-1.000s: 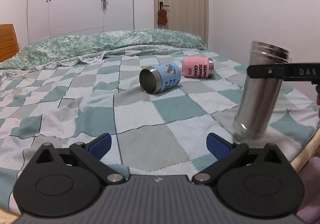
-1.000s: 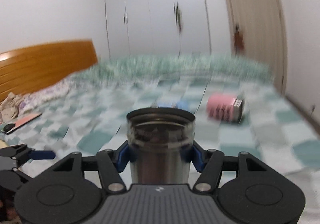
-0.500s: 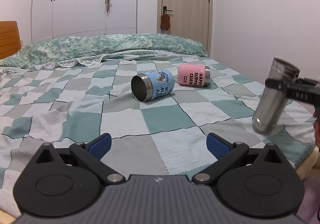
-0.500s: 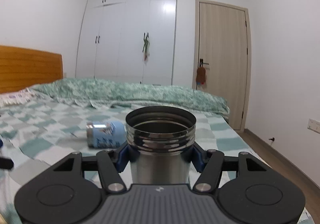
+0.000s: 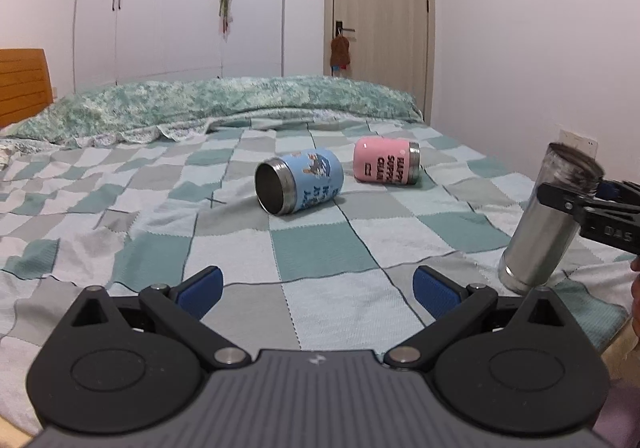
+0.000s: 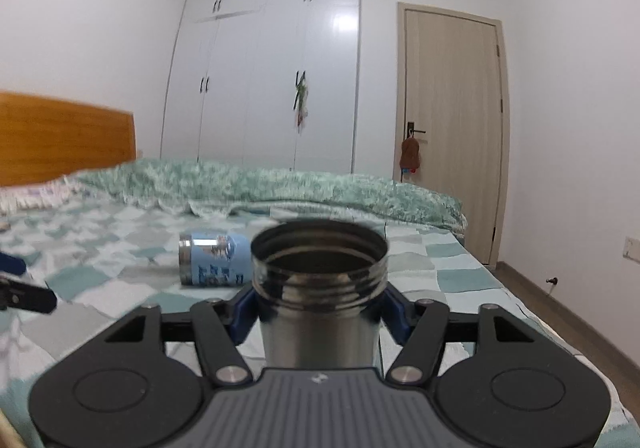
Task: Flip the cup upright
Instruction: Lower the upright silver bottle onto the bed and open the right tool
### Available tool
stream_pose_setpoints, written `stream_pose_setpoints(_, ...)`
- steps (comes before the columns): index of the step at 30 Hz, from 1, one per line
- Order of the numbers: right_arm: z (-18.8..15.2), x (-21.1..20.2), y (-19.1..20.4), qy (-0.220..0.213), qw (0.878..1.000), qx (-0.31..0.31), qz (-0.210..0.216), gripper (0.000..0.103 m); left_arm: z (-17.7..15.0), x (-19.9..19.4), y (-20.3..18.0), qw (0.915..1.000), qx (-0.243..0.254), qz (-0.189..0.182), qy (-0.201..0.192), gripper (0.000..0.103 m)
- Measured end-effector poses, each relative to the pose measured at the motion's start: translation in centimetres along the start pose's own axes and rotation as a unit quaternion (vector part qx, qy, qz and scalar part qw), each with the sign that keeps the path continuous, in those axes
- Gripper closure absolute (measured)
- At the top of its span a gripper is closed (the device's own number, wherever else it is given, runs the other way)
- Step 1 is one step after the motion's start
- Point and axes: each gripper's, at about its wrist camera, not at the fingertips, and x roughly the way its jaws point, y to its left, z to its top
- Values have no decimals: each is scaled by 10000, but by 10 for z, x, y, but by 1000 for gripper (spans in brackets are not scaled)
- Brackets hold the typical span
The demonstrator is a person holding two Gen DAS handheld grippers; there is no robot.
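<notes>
Right gripper (image 6: 320,318) clamped on one steel cup (image 6: 318,288), blue pads pressed to both sides just under the threaded rim, mouth open toward the top. In the left wrist view, same steel cup (image 5: 540,232) tilted, top leaning to the right, base low over the checked blanket (image 5: 312,248) near the right edge of the bed; cannot tell whether the base touches the cloth. Right gripper (image 5: 576,199) reaching in from the right edge of that view, gripping near the top of the cup.

Left gripper (image 5: 316,286) spread wide, holding nothing, blue pads (image 5: 200,286) well apart and low over the blanket.

Three cups counted in all. Two more lying on their sides in the middle of the bed: one blue cup (image 5: 300,185) with its open mouth facing the left gripper, and one pink cup (image 5: 386,165) just beside it to the right, apart, lettering sideways. From the right wrist view, only the blue cup (image 6: 214,258) seen beyond the held one.

Further out: one rumpled green quilt (image 5: 240,103) along the far end, one wooden headboard (image 6: 64,141), white wardrobe (image 6: 272,63) with several doors, one door (image 6: 452,127) with something brown hanging from its handle.
</notes>
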Motion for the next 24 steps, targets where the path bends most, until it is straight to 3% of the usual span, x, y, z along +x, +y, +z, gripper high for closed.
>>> stream_pose_setpoints(2,4,-12,-1,-145,9999,69,9,16,1,-9,-1,10000,-32,9,-81,0)
stream_pose_setpoints(4,6,-26,1,-265,9996,69,45,15,1,-21,-3,9998,-62,33,-201,0)
stream_pose_setpoints(7,6,-50,6,-517,9986,31,53,0,-3,-41,-8,9987,-126,81,-493,0)
stream_pose_setpoints(10,-2,-72,16,-750,9971,-30,90,0,-12,-60,-14,9961,-223,210,-832,0)
stream_pose_setpoints(15,-20,-98,27,-792,9968,10,109,0,-36,-81,-23,9900,-349,477,-1279,0)
stream_pose_setpoints(24,-52,-120,49,-847,9963,-119,-21,0,-82,-89,-38,9816,-249,746,-1738,0)
